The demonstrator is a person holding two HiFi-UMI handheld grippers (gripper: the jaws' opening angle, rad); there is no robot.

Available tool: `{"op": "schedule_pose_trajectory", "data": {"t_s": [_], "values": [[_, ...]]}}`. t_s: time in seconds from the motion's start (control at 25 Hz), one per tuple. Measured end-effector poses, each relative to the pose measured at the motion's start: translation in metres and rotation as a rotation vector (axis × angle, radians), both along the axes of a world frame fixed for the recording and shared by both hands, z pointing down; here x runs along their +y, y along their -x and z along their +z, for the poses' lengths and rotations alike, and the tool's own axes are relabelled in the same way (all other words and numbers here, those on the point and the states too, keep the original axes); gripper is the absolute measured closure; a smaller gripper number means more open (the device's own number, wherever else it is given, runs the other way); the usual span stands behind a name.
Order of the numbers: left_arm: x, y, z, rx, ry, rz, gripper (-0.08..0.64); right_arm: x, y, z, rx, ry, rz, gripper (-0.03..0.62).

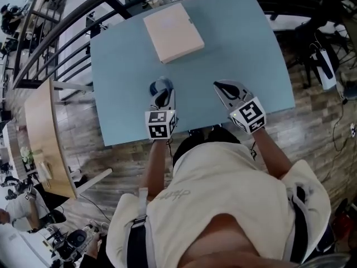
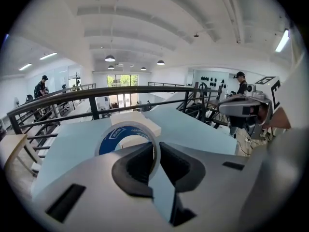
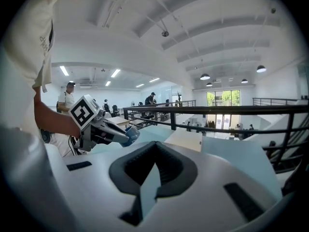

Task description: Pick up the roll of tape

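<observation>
Our desk [image 1: 122, 77] is pale blue, the box [image 1: 173, 31] beige. The roll of tape [image 2: 119, 136] has a blue core; the grey left hand-held gripper [image 2: 157, 153] bears black-and-white markers.

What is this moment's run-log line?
left gripper: shut on tape roll, above table | right gripper: shut, empty | box: on table

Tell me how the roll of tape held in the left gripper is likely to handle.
The roll of tape is probably light: it is a thin ring with a wide hollow core. Its wall seems fairly stiff, since it looks round while pinched in the left gripper. Set on edge on the table, it could well roll.
</observation>
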State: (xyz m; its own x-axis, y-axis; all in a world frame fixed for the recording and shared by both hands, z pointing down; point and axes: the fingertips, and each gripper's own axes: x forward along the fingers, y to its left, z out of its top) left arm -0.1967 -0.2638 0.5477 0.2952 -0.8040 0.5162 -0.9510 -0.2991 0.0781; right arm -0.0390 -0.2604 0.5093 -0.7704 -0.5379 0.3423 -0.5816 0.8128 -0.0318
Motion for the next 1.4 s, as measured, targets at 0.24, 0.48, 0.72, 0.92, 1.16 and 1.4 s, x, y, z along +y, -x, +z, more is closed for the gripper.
{"op": "schedule_pose_trajectory", "data": {"t_s": [0.24, 0.48, 0.72, 0.92, 1.16, 1.4], "values": [[-0.005, 0.012, -0.029, 0.011, -0.073, -0.02, 0.503, 0.0, 0.01, -0.026, -0.031, -0.043, -0.003, 0.586], [-0.009, 0.013, -0.065, 0.014, -0.152, -0.012, 0.503, -0.008, 0.006, -0.055, -0.104, -0.066, 0.026, 0.586], [-0.012, 0.013, -0.102, 0.025, -0.228, 0.016, 0.503, -0.019, -0.002, -0.076, -0.121, -0.106, 0.073, 0.586], [-0.015, 0.009, -0.128, 0.037, -0.287, 0.032, 0.503, -0.023, -0.006, -0.093, -0.117, -0.147, 0.083, 0.586], [-0.019, 0.01, -0.156, 0.018, -0.355, 0.047, 0.503, -0.032, -0.008, -0.111, -0.112, -0.216, 0.084, 0.586], [-0.022, 0.004, -0.183, 0.002, -0.419, 0.057, 0.503, -0.036, -0.012, -0.133, -0.122, -0.264, 0.086, 0.586]]}}
